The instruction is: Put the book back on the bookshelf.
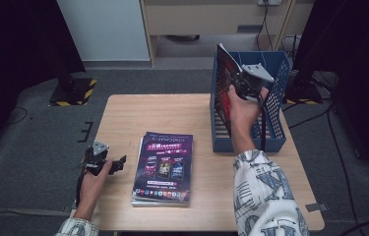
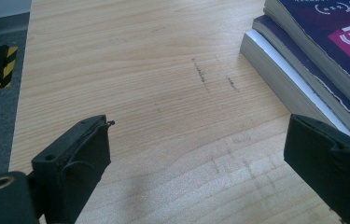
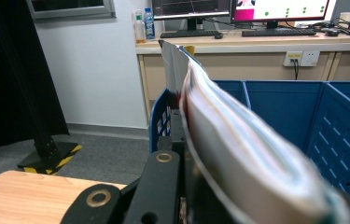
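A stack of purple-covered books [image 1: 163,167] lies flat at the middle of the wooden table [image 1: 172,110]; the books' page edges [image 2: 298,79] show in the left gripper view. My left gripper [image 1: 118,164] rests low at the table's left, just left of the stack, open with bare wood between its jaws [image 2: 200,163]. My right gripper [image 1: 237,82] is raised over the blue file rack [image 1: 249,140] and is shut on an upright book [image 1: 225,73]. That book's page edge [image 3: 238,140] runs up from the right gripper [image 3: 184,154] and hides one jaw.
The blue rack's dividers and perforated wall [image 3: 336,135] stand right behind the held book. A yellow-and-black stand base [image 1: 74,91] sits on the floor beyond the table's left corner. Cables trail on the floor at right. A desk with monitors [image 3: 238,9] is far behind.
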Demonstrator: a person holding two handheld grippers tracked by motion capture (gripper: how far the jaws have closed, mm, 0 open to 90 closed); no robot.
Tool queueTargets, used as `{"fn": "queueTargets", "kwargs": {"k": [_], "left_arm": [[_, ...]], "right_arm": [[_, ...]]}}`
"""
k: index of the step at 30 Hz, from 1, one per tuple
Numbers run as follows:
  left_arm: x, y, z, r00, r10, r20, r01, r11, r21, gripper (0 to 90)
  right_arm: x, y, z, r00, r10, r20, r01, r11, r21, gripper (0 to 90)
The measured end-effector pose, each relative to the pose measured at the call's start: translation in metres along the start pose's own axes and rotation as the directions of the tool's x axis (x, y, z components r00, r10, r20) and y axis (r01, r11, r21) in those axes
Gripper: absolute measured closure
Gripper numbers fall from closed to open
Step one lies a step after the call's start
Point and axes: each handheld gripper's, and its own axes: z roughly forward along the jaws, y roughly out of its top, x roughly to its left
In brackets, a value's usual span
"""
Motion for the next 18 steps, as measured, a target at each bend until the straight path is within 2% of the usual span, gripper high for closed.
{"fn": "queueTargets", "kwargs": {"k": [18], "left_arm": [[-0.002, 0.0, 0.001, 0.9999, 0.012, 0.001, -0.012, 0.9999, 0.006, 6.4]], "right_arm": [[-0.006, -0.018, 0.004, 0.9997, 0.015, 0.02, -0.015, 1.0, 0.009, 86.6]]}}
